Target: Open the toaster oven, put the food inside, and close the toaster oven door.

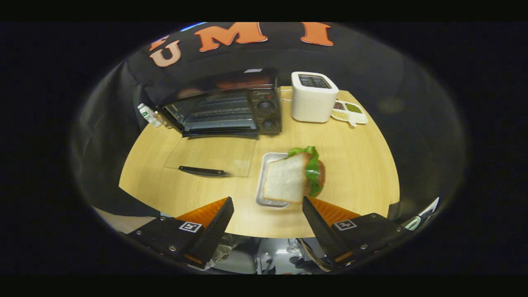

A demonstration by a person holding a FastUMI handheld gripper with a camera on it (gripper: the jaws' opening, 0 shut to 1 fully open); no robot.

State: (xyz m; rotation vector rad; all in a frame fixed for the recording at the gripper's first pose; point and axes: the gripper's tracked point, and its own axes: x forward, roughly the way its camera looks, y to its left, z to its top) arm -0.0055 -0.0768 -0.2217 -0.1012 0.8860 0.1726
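A: Tray point(264, 177) — mostly hidden under the sandwich point(288, 178), center frame.
B: Filling?
A: Too blurred past the green leaf. Bottle point(149, 115), upper left, partly hidden by the toaster oven point(225, 108); label too small.
B: Dish point(350, 112) contents, upper right?
A: Can't tell. Gripper point(268, 204) fingers apart, bases cut off at bottom.

Round pale wood table point(363, 165); black cloth wall point(371, 70) behind; grey floor point(272, 255) below.

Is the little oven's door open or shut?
Open. The toaster oven's glass door lies flat on the table, racks showing. The tongs are open, holding nothing.
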